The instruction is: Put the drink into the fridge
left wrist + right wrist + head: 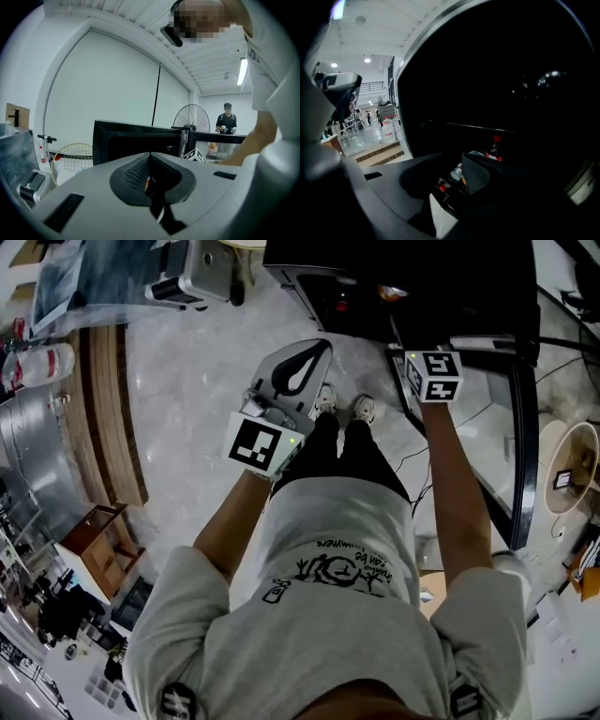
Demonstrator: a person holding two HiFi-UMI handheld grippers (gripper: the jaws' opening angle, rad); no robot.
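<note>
In the head view the light grey left gripper (314, 357) shows whole. The right gripper's jaws are hidden past the edge of the black, boxy fridge (441, 296). Only that gripper's black-and-white marker cube (433, 376) shows there, at 1 o'clock from the person's white shoes (344, 407). The left gripper view shows its two jaws pressed together with nothing held. A sliver of orange shows through the slit between the pads, too small to name. In the right gripper view the inside of the fridge is nearly black, so its walls and shelves are hard to make out.

There are two grippers, two shoes and one fridge. The right gripper (450, 164) has its jaws partly spread and pinches nothing. Through the gap, lower in the fridge, lie what look like two things: a silvery container (457, 173) and a dark container with a red cap (443, 187). What they are cannot be told.

One drink stands in plain view, a dark cola-coloured bottle (494, 151) with a red cap and a red band below the neck. It stands upright inside the fridge at 1 o'clock from the right gripper's jaws, clear of them. Its lower part is cut off behind the right jaw's ridged pad.
</note>
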